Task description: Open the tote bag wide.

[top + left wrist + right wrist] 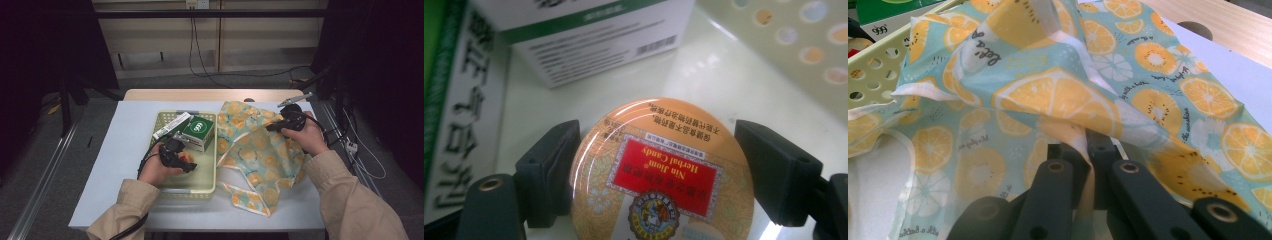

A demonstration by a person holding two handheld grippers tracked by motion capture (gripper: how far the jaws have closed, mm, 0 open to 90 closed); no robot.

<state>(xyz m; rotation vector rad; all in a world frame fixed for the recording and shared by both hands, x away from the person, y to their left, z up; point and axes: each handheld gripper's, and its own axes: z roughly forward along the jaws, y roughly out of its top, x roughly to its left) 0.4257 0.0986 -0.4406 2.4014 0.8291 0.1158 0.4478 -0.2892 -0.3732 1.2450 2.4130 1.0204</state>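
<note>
In the left gripper view the round candy tin (659,175) runs off the bottom edge, so its lower rim is cut away, and the white box (589,40) loses its top. In the right gripper view the lemon-print cloth (1063,95) hides the pad tips. In the high view, small print is unreadable.

A teal cloth (260,150) printed with orange citrus slices; an orange, red-labelled candy tin (659,175); seemingly pale-yellow basket (200,189).

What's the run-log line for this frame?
left gripper: jaws around candy tin in basket, right pad apart | right gripper: shut on lemon-print cloth | boxes: in basket
</note>
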